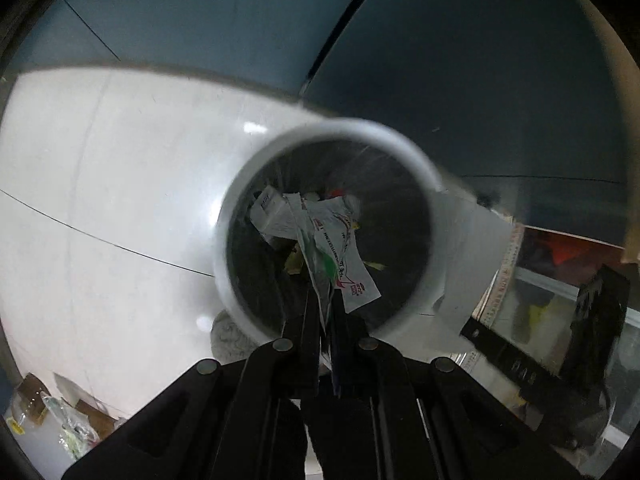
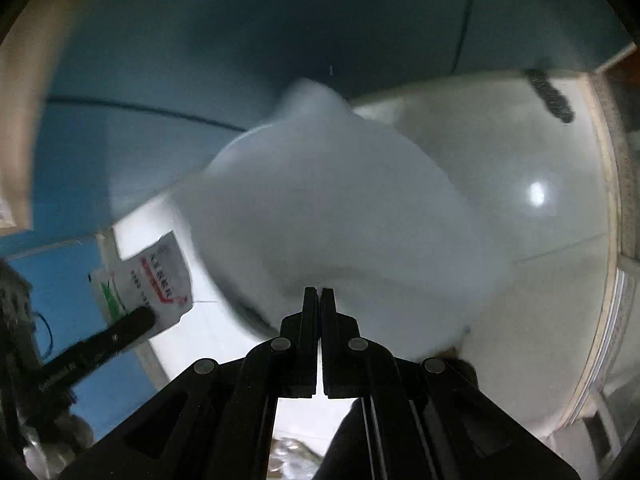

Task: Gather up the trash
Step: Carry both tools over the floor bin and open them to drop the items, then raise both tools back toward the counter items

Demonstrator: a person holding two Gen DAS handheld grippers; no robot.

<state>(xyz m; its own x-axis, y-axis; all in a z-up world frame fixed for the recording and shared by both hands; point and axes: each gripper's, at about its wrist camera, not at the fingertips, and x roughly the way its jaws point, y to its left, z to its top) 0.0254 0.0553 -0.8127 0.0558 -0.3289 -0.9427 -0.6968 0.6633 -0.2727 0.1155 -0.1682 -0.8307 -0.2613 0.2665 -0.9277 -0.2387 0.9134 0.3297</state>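
Two hand-held grippers are in play, and only one carries anything. In the left wrist view, the left hand-held gripper is clamped on a torn white wrapper with red and green print, which hangs from the closed fingers toward the middle of the frame. Right behind it is the open mouth of a round white bin, its dark inside already holding paper scraps and a small white box. The wrapper looks to be over the opening, low in the frame near the bin's near rim.

The right hand-held gripper is closed with nothing between its fingers. Its view is heavily blurred; a pale rounded mass fills the centre, probably the bin's outside, though I cannot tell for sure. At lower left of that view the other gripper shows as a dark bar pinching the same printed wrapper.

The step in hand, as I judge it, is the drop: the piece has been brought to the bin and not yet let go. Next the left fingers need to spread while the wrapper is well inside the rim, so it falls in, not onto the white floor. More litter lies at lower left of the left view and would be the next thing to fetch.
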